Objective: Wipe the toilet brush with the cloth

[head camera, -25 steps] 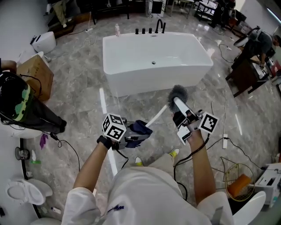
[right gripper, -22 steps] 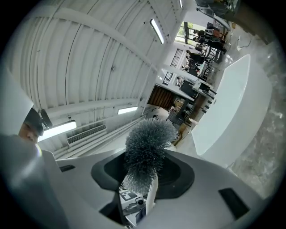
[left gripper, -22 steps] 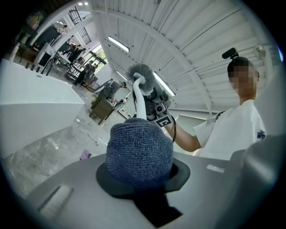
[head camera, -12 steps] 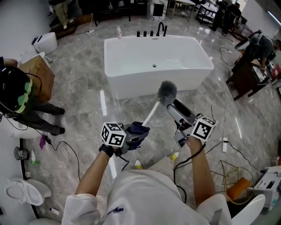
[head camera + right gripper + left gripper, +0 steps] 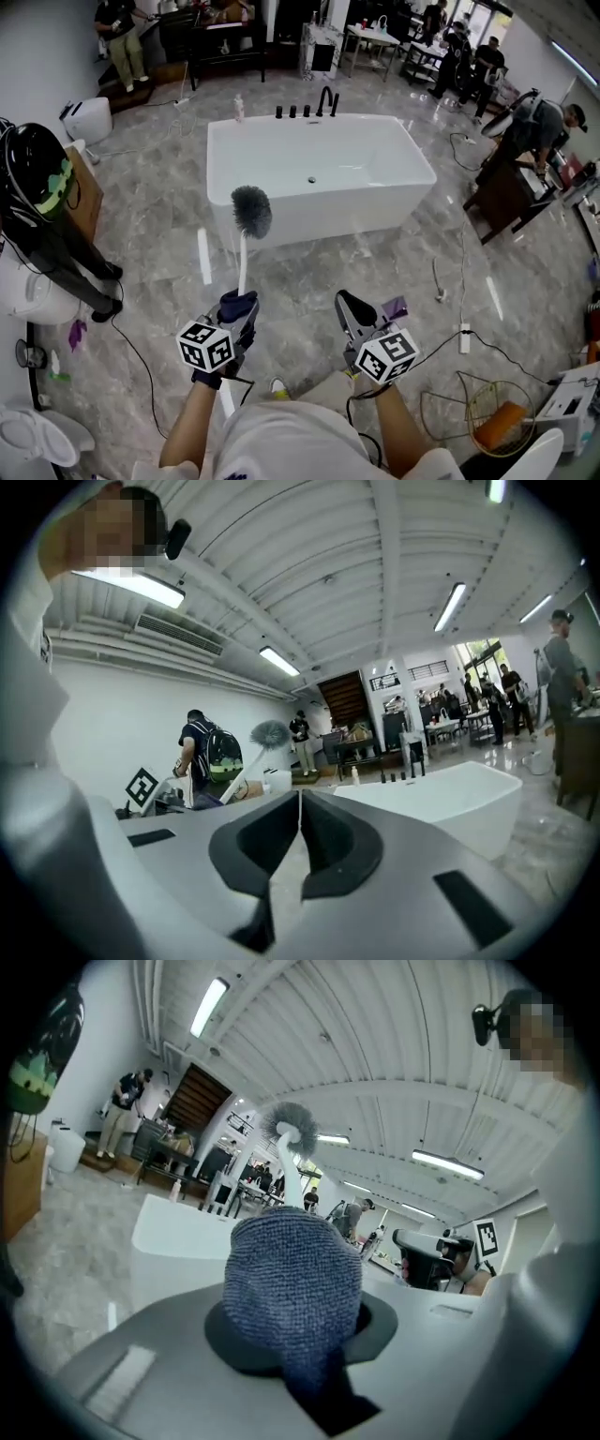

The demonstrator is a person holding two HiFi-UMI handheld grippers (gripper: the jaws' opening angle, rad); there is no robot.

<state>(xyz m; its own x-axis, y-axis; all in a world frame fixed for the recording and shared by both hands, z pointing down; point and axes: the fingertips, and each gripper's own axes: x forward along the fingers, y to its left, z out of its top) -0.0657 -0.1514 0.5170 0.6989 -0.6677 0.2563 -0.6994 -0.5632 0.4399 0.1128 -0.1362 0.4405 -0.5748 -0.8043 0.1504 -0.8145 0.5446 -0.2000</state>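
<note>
The toilet brush stands nearly upright in the head view, with its grey bristle head (image 5: 251, 211) on top and its white handle (image 5: 242, 267) running down into a dark blue cloth (image 5: 236, 305). My left gripper (image 5: 238, 317) is shut on that cloth, which is wrapped round the handle. In the left gripper view the cloth (image 5: 292, 1274) bulges between the jaws and the bristle head (image 5: 291, 1127) rises beyond it. My right gripper (image 5: 347, 305) is apart from the brush, to its right. Its jaws have just been closing and now meet with nothing between them (image 5: 300, 841).
A white bathtub (image 5: 319, 169) stands on the marble floor ahead. A person in black (image 5: 42, 216) is at the left, a toilet (image 5: 28, 436) at the bottom left. Cables (image 5: 441, 281) and a wire basket (image 5: 487, 412) lie to the right. More people stand at the back.
My right gripper has let go of the brush near its head, drawn back toward me and shut. My left gripper has swung the brush leftward to upright.
</note>
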